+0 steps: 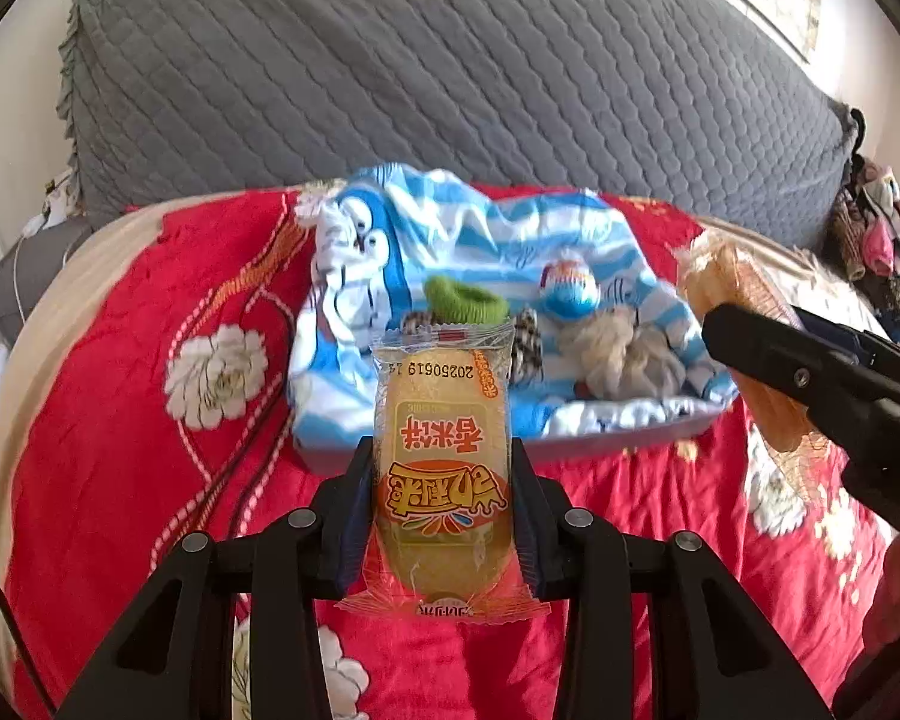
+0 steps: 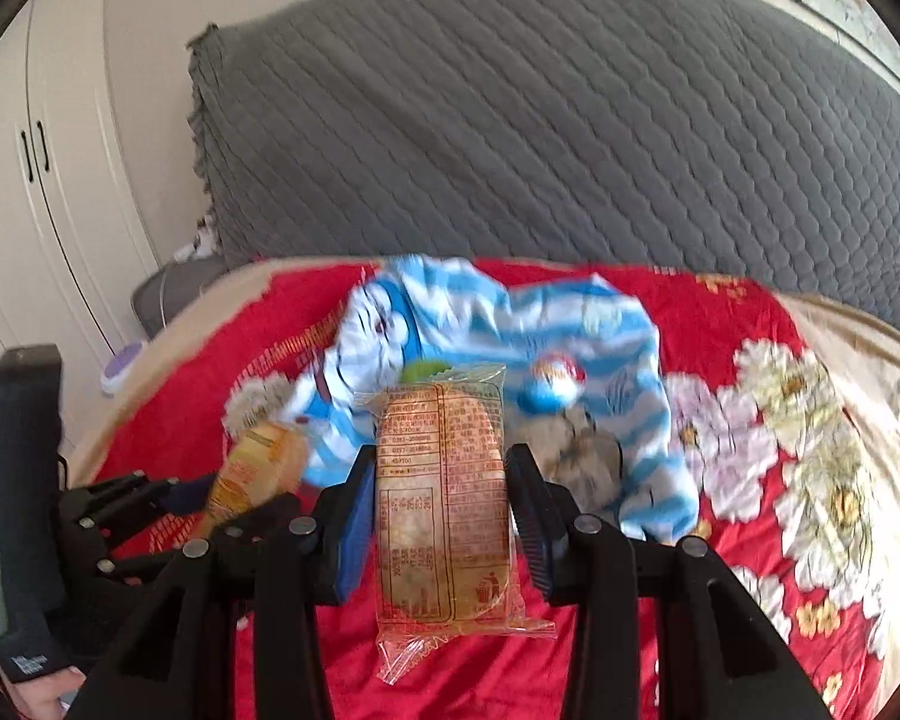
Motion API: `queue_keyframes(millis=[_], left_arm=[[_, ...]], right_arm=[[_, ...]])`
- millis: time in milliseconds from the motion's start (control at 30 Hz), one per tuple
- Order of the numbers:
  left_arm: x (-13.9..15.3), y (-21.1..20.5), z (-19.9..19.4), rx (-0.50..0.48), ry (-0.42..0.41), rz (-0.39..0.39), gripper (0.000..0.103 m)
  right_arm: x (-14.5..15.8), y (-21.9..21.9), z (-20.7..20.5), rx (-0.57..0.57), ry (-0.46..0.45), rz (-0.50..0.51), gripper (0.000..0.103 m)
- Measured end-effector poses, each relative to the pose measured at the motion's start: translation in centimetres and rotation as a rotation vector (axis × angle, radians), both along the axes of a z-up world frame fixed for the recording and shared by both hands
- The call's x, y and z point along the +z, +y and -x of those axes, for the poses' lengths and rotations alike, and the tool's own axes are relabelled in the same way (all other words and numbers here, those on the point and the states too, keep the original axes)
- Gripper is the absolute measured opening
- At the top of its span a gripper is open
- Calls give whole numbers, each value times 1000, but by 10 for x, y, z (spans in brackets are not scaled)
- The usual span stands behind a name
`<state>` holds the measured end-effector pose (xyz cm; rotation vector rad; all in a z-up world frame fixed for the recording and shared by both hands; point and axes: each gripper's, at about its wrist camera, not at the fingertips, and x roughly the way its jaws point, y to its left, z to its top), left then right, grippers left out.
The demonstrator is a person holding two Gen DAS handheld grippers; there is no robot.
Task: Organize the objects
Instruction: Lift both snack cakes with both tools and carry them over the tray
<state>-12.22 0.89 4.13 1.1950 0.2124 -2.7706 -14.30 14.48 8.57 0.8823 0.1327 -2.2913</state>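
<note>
My left gripper (image 1: 441,450) is shut on a yellow rice-cake snack packet (image 1: 441,468), held above the red floral bedspread (image 1: 120,396). My right gripper (image 2: 441,456) is shut on a second snack packet (image 2: 441,510), its printed back facing up. Each gripper shows in the other's view: the right one with its packet (image 1: 744,324) at the right, the left one with its packet (image 2: 258,468) at the lower left. Ahead lies a blue-and-white striped cloth (image 1: 486,252) bearing a green hair tie (image 1: 465,300), a blue wrapped candy (image 1: 570,291) and other small items.
A grey quilted headboard cover (image 1: 450,78) rises behind the bed. A pile of clothes (image 1: 876,240) sits at the far right. White wardrobe doors (image 2: 48,180) stand at the left, with a purple-and-white object (image 2: 120,369) beside the bed.
</note>
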Motion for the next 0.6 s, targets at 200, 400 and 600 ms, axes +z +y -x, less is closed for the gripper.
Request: queue_keyframes(millis=[200,400,600], left_arm=[[11,-4,15,9,30,1,41],[9,-9,35,19,36,6,41],[-1,-12,52,30,28,8,41]], right_arm=[[19,-7,6,6,50,56,43],[21,-12,20,-6,67,74,43],[15,-12,43,-39,69,75,43]])
